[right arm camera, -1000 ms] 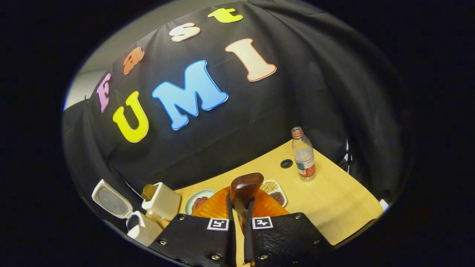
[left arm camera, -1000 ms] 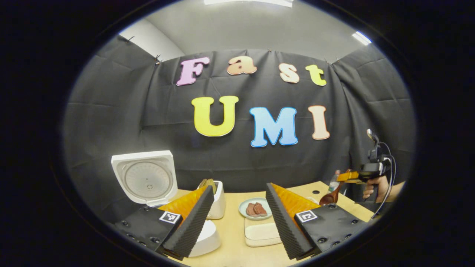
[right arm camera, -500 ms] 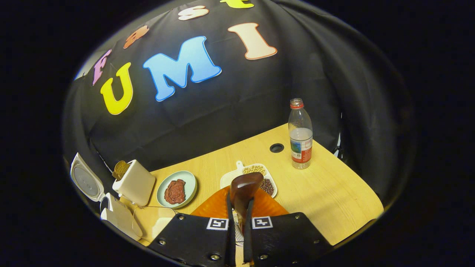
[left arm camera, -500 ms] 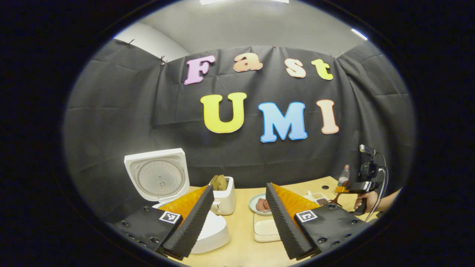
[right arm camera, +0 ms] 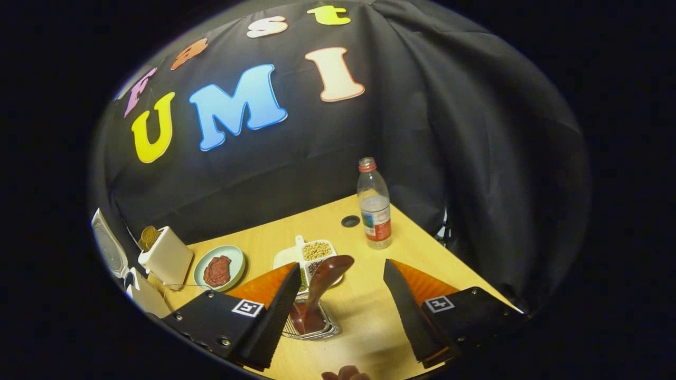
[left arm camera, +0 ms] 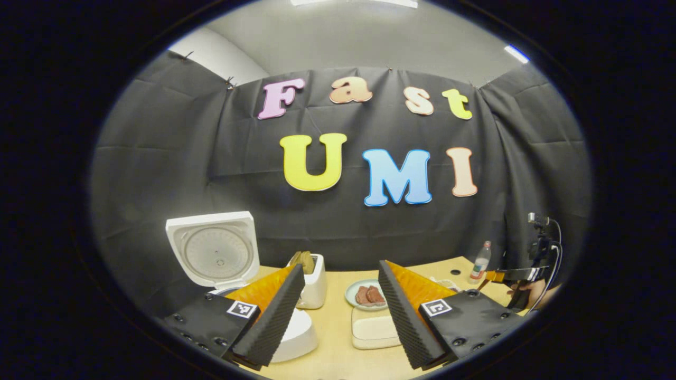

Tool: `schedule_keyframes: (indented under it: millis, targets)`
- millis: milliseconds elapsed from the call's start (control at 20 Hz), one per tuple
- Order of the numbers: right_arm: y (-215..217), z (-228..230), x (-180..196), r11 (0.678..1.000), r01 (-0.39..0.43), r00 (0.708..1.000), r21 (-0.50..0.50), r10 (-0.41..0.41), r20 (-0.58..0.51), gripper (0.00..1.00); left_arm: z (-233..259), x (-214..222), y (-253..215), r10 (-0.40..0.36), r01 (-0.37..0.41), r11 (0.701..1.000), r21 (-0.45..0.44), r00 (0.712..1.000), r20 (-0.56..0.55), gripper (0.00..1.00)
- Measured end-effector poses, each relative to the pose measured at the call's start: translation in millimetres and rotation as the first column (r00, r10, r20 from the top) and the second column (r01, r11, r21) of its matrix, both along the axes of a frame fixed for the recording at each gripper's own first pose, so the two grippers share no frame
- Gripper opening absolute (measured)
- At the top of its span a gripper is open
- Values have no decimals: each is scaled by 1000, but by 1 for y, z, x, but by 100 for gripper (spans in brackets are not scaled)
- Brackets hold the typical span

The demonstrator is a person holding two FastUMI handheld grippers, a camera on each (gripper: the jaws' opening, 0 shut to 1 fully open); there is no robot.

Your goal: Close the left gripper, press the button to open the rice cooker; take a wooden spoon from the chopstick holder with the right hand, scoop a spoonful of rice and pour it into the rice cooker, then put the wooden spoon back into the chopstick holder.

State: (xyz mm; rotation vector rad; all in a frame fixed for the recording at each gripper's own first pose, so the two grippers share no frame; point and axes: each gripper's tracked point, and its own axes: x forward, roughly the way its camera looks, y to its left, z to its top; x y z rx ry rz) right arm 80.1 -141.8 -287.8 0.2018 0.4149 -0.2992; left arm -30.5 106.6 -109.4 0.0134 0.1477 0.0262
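Dim booth, ceiling strip lights (left arm camera: 515, 53) glaring overhead, table (right arm camera: 422, 274) evenly lit with soft shadows, strong fisheye bending at edges, rims slightly blurred

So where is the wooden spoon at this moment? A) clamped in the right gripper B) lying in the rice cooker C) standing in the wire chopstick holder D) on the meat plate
C: the wooden spoon stands in the chopstick holder, free between the open right gripper fingers.

Each tool (right arm camera: 343, 311): black ribbed pads (right arm camera: 278, 309); orange fingers; square markers; silver screws.
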Motion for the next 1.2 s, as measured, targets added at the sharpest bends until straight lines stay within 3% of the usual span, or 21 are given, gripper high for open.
schedule_keyframes:
  millis: [200,450,850,1200]
  targets:
    - [10,33,-28,997,-43,999,-60,45,30,95,11,13,7,-29,31,998,-53,999,37,99]
    - [40,85,-49,991,-81,991,-106,92,100,95,23,31,40,-14,15,1000,-26,998,55,98]
    - [84,137,-51,986,-125,968,-112,146,202,94,43,53,154,136,-133,989,-60,990,47,96]
    - [106,145,-51,984,-129,966,-123,153,210,94,81,93,246,222,-219,975,-45,970,96,97]
